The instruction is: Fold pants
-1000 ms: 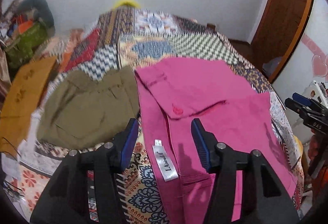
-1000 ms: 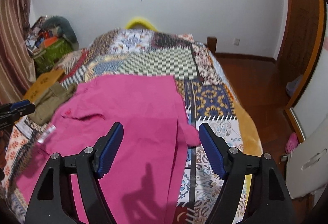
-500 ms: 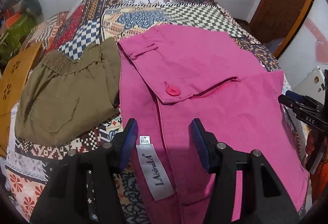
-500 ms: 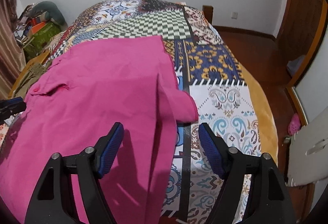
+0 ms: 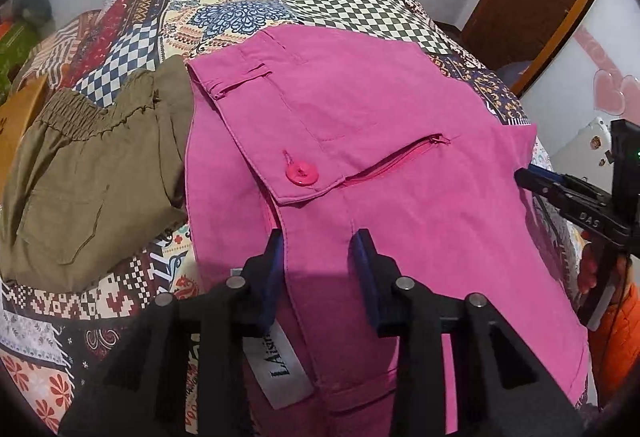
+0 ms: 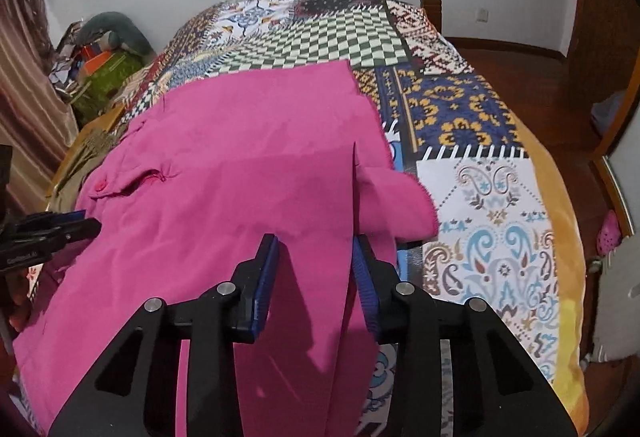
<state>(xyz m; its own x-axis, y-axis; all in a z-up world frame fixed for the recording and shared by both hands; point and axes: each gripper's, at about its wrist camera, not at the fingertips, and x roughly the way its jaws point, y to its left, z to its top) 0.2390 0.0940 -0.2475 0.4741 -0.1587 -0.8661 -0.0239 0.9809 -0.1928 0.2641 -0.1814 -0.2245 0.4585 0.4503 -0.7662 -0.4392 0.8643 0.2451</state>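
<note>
In the left wrist view the pink pants [image 5: 360,141] lie spread on the patchwork bed [image 5: 256,5], waistband side to the left with the button [image 5: 301,173] and open zip showing, and folded olive shorts [image 5: 84,173] just beside them on the left. The cloth looks light, thin and limp, so it will likely drape and crease rather than hold a shape; the doubled seam and waistband edge are the surest places to pinch. The left hand-held gripper [image 5: 320,249] has its jaws closing around a near ridge of pink cloth by the white label [image 5: 280,369], though whether the pads already press on it is hard to tell. In the right wrist view the same pants [image 6: 240,165] reach the right side of the bed [image 6: 496,221], a loose flap spilling onto the quilt. The right hand-held gripper [image 6: 316,261] is closing over the near right edge fold, cloth between its pads [image 6: 363,277]. No container figures in the task; a cluttered pile [image 6: 100,57] sits far left.
</note>
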